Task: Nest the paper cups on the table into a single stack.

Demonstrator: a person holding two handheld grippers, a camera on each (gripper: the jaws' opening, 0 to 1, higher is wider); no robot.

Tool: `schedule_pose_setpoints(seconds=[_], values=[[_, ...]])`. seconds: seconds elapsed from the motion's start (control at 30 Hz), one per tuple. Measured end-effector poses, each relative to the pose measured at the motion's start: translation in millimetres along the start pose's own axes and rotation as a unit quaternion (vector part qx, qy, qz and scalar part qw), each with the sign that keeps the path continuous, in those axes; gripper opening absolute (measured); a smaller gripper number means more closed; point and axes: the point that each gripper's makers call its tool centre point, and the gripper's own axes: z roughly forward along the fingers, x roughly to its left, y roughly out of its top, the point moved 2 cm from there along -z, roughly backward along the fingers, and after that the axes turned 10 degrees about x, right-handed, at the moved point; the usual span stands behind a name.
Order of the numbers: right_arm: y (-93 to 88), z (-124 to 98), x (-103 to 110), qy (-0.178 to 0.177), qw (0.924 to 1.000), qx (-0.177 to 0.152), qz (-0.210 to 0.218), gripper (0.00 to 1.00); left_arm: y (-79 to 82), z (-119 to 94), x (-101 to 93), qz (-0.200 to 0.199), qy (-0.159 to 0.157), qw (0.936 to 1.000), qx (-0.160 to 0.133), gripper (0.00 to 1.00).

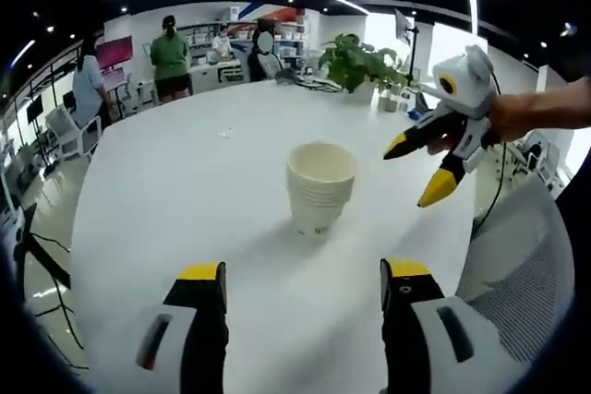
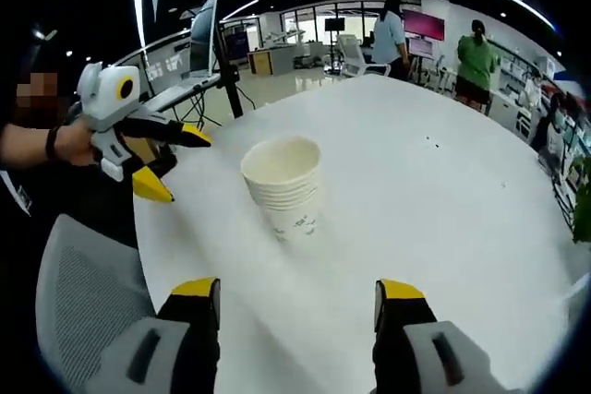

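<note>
Left claw [image 1: 302, 283]: spread, empty, at 6 o'clock.
Right claw [image 2: 297, 302]: spread, empty.
Cup stack [image 1: 319, 187]: nested upright, mid-desk [image 1: 175, 191].
Our judgement: stacking looks complete; we withdraw without nudging it.

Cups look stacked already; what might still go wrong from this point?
The stack of paper cups stands free and alone on the white table, nothing steadying it. Both grippers are open and apart from it. A careless sweep by the right gripper or the left gripper could probably tip the light stack.
</note>
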Motion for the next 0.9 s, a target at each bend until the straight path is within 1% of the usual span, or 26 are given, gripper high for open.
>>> schedule_pose_setpoints(seconds=[0.03,0.13,0.2,0.33,0.4,0.43,0.5,0.57,0.7,0.73,0.77,0.83,0.9], values=[[0.2,-2.8,2.5,0.001,1.0000,-0.004,0.004,0.68,-2.9,2.5,3.5,-0.001,0.002,1.0000,-0.001,0.66],[-3.2,-5.9,3.1,-0.003,0.9999,-0.010,0.013,0.68,0.2,-5.8,-6.6,-0.012,0.007,0.9999,-0.008,0.66],[-7.9,-5.3,1.5,-0.005,0.9997,-0.014,0.019,0.68,-3.9,-4.0,-2.6,-0.017,0.010,0.9997,-0.011,0.66],[-14.7,-11.8,6.5,-0.007,0.9989,-0.022,0.041,0.68,-6.0,-4.1,-1.6,-0.025,0.014,0.9995,-0.017,0.66],[-22.2,-10.1,3.8,-0.011,0.9983,-0.025,0.051,0.68,-4.8,-6.6,-4.1,-0.028,0.016,0.9993,-0.019,0.66],[-23.5,-10.2,3.7,-0.011,0.9982,-0.025,0.053,0.68,-6.4,-5.6,-2.4,-0.031,0.017,0.9992,-0.021,0.66],[-30.0,-10.3,3.2,-0.013,0.9976,-0.026,0.062,0.67,-5.2,-9.0,-7.3,-0.032,0.018,0.9991,-0.023,0.66],[-32.1,-9.6,0.2,-0.018,0.9968,-0.030,0.072,0.68,-6.7,-9.8,-8.0,-0.033,0.021,0.9989,-0.025,0.65],[-34.7,-14.6,5.0,-0.025,0.9954,-0.040,0.084,0.68,-8.3,-13.5,-8.6,-0.044,0.028,0.9982,-0.030,0.66],[-35.4,-15.3,6.1,-0.024,0.9953,-0.039,0.085,0.68,-8.9,-14.1,-8.7,-0.047,0.028,0.9980,-0.031,0.66],[-38.6,-15.7,8.5,-0.023,0.9952,-0.038,0.087,0.68,-14.3,-11.5,-3.3,-0.050,0.030,0.9978,-0.031,0.66],[-43.2,-11.7,11.7,-0.022,0.9954,-0.033,0.087,0.69,-14.1,-14.3,-8.3,-0.052,0.032,0.9976,-0.031,0.66],[-49.2,-16.1,15.1,-0.022,0.9951,-0.029,0.092,0.69,-17.3,-13.5,-10.4,-0.050,0.032,0.9978,-0.029,0.66]])
